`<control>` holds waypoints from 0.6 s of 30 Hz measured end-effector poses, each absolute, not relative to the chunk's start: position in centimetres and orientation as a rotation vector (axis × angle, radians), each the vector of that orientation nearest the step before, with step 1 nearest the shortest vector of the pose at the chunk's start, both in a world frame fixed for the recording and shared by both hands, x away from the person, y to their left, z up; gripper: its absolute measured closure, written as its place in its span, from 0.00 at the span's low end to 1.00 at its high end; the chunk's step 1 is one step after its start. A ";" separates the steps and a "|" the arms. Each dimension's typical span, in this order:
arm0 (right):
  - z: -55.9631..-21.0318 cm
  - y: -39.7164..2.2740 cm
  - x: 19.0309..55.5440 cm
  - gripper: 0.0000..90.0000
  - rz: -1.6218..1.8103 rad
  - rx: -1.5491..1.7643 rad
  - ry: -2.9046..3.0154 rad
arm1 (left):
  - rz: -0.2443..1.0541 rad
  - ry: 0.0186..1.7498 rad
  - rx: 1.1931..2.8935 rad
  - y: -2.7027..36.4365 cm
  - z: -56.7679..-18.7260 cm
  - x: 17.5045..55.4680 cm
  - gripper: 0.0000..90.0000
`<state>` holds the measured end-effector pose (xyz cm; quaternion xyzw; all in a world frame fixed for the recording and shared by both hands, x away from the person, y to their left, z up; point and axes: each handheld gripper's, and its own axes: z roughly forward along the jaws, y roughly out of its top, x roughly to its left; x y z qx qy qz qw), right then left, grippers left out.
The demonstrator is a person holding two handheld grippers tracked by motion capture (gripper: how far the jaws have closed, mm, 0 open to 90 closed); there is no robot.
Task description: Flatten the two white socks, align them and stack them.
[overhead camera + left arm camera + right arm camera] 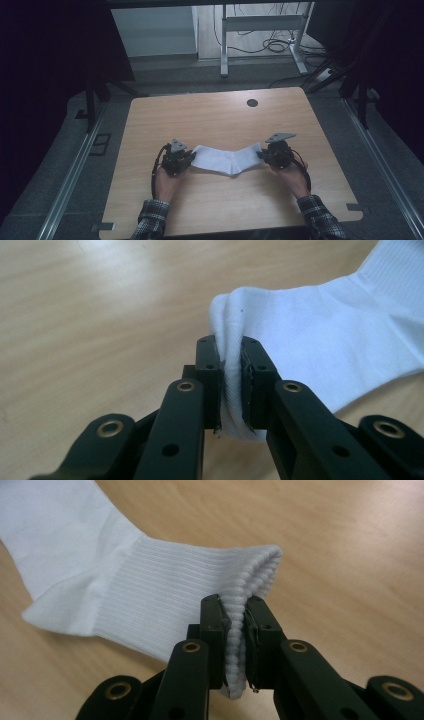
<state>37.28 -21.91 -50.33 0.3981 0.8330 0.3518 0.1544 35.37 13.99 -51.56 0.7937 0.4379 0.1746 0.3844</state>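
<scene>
The table (215,120), a pale wooden top, carried a single white sock (227,159) in its near half, about midway between left and right. The sock stretched sideways between the two grippers, its ends lifted a little and its heel sagging toward the near edge.

The sock looked light, soft and limp, so it would likely drape and fold wherever it was not supported, with nothing in it to break. The knit seemed grippy rather than slippery. The ribbed cuff, being thicker, appeared the surest place to take hold, with the toe end as the second hold to keep it spread.

The left gripper (231,385) was clamped on the sock's (320,340) toe end, fabric bunched between its pads. The right gripper (236,635) was clamped on the folded ribbed cuff of the sock (150,595), its jaws nearly together on the knit.

In the high view each hand came in from the near edge in a plaid sleeve; the left hand (167,184) and right hand (294,177) angled their grippers inward, toward each other, low over the table.
</scene>
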 end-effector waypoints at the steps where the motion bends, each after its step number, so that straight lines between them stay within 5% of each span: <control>1: -50.3 -21.8 37.6 0.88 1.012 1.146 2.378 | 0.453 1.120 2.020 14.0 -51.4 35.7 0.90; 12: -51.6 -21.0 40.2 0.87 0.973 1.152 2.370 | 0.508 1.171 2.079 13.2 -52.6 38.0 0.89; 18: -52.2 -21.1 40.4 0.77 0.950 1.164 2.387 | 0.505 1.194 2.095 13.1 -53.4 38.2 0.72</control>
